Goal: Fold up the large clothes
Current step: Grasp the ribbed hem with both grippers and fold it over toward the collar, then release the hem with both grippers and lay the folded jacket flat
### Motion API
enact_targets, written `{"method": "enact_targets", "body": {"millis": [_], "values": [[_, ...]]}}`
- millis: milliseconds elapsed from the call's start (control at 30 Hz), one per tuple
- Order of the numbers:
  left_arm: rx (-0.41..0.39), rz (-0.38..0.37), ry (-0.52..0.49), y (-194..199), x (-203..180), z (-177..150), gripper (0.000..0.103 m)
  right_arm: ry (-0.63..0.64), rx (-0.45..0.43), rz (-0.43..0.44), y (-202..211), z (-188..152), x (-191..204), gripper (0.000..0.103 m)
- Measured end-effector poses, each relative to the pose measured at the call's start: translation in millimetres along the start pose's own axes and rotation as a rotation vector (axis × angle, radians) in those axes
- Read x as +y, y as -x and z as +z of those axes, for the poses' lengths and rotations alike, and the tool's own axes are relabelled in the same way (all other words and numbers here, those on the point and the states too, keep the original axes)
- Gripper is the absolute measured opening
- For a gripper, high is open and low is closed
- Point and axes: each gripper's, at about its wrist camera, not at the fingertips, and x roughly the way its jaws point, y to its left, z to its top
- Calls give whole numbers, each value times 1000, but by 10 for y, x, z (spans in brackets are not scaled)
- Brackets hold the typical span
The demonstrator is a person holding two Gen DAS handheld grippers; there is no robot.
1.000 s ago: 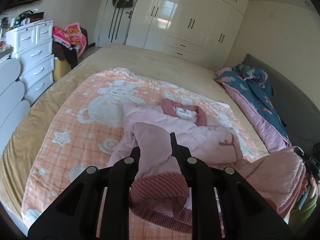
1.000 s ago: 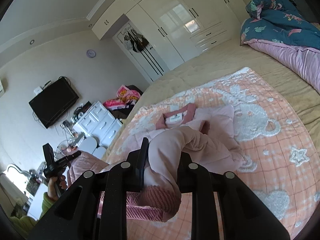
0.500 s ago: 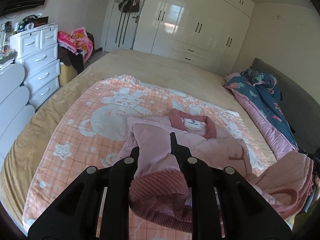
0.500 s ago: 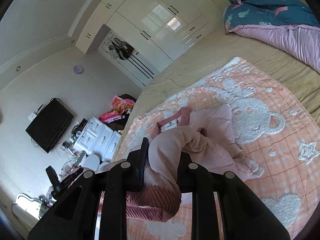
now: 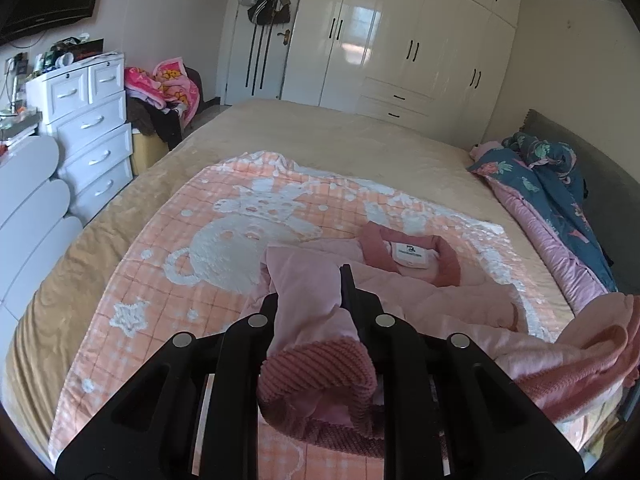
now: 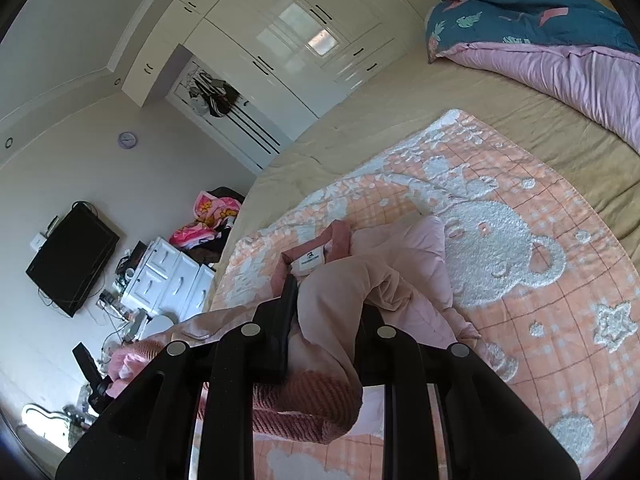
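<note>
Garment: pink jacket (image 5: 420,300), soft quilted fabric, darker pink ribbed knit at collar and cuffs, white label inside the collar (image 5: 412,254). Its body lies spread on a peach checked blanket (image 5: 168,280) with raised white fleecy bear and star motifs; the blanket covers a tan bed (image 5: 320,128).

Left gripper (image 5: 308,300): black fingers closed on one sleeve, pale fabric pinched between them. The ribbed cuff (image 5: 316,364) bulges out behind the fingertips, toward the camera. The collar lies just ahead and slightly right of this gripper.

Right gripper (image 6: 326,304): fingers closed on the other sleeve, a thick fold bunched between them. Its ribbed cuff (image 6: 308,404) sits low between the finger bases. The collar label (image 6: 310,258) lies just beyond the fingertips.

Surroundings: glossy white wardrobe (image 5: 408,36), white drawer chest (image 5: 92,120), blue floral quilt (image 6: 528,8) with a lilac underside.
</note>
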Motion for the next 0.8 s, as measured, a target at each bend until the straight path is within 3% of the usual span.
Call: {"method": "enact_targets", "body": {"millis": [200, 433, 533, 600, 800], "values": [[18, 19, -9, -205, -21, 53, 11, -61, 23, 0, -190, 110, -157, 23], [53, 29, -6, -469, -32, 121, 11, -194, 59, 97, -422, 212, -422, 31], [66, 28, 0, -568, -30, 140, 12, -255, 63, 172, -499, 246, -509, 44], [76, 26, 6, -642, -18, 151, 12, -266, 58, 227, -532, 274, -527, 66], [96, 26, 25, -819, 13, 157, 12, -216, -12, 238, -485, 290, -503, 76]]}}
